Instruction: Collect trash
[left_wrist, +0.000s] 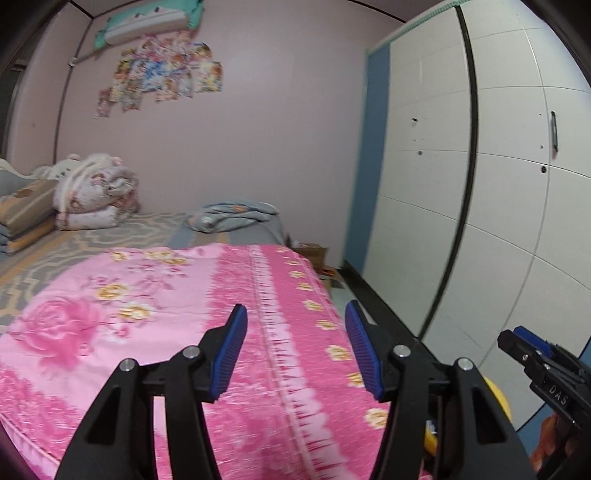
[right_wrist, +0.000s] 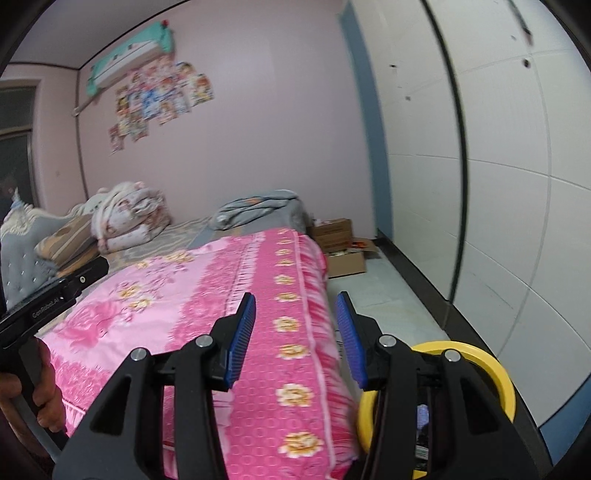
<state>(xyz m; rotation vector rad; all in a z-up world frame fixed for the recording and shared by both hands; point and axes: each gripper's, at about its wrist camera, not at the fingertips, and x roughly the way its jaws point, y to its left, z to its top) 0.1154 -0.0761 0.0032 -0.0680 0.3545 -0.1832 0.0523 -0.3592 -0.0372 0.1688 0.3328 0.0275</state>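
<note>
Right wrist view: both tools, left tool (left_wrist: 295, 347) and right tool (right_wrist: 295, 339), are open and empty over the bed (right_wrist: 207, 295). Yellow bin (right_wrist: 491, 373) sits beside it, low right. No trash spotted, so I'd scan slowly first.

Left claw (left_wrist: 295, 347) agape, empty, above pink bedspread (left_wrist: 147, 332).

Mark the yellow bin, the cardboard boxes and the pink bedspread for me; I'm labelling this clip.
yellow bin (right_wrist: 508, 384), right wrist view, on its right rim.
cardboard boxes (right_wrist: 334, 230), right wrist view, on the upper box's front face.
pink bedspread (left_wrist: 122, 332), left wrist view, on its flat top.
</note>
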